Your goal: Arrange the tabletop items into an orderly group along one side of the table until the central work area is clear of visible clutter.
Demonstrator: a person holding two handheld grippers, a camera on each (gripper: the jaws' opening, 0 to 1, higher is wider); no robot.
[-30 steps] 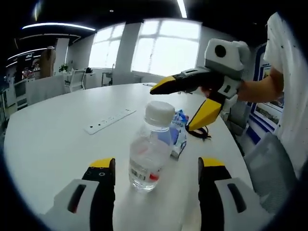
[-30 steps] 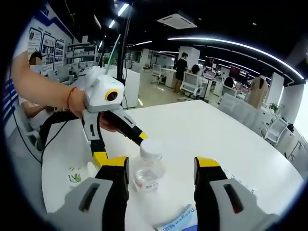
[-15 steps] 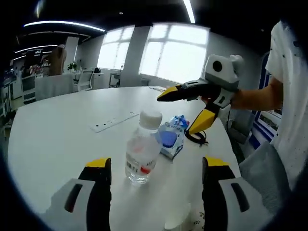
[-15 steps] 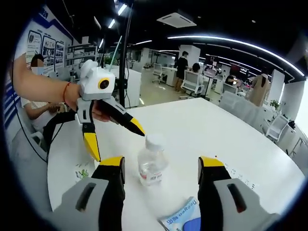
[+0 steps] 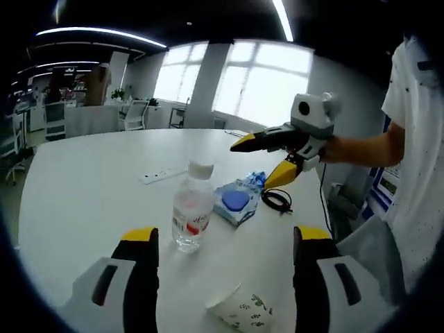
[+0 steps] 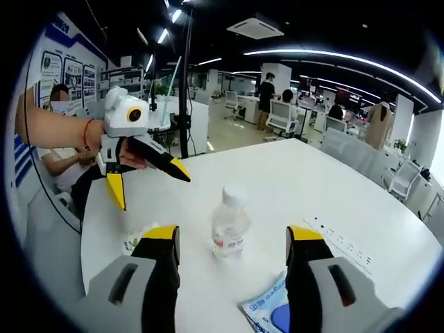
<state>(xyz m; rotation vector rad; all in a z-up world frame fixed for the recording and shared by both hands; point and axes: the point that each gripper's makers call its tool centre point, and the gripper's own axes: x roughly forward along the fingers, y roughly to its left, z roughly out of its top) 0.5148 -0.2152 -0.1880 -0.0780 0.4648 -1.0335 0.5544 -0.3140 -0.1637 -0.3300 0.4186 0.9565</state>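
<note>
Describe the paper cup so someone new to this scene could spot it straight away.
On the big white oval table, look at the edge nearest the left gripper, past the clear plastic water bottle with a white cap. The white paper cup with a green leaf print lies there on its side, unlike the upright bottle.

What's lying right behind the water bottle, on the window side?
In the left gripper view, behind the water bottle lies a white power strip, flat on the white table; its near end is hidden by the bottle cap. The blue packet lies beside.

Left gripper [image 5: 222,243] agape; right gripper [image 6: 232,243] too — both empty.
</note>
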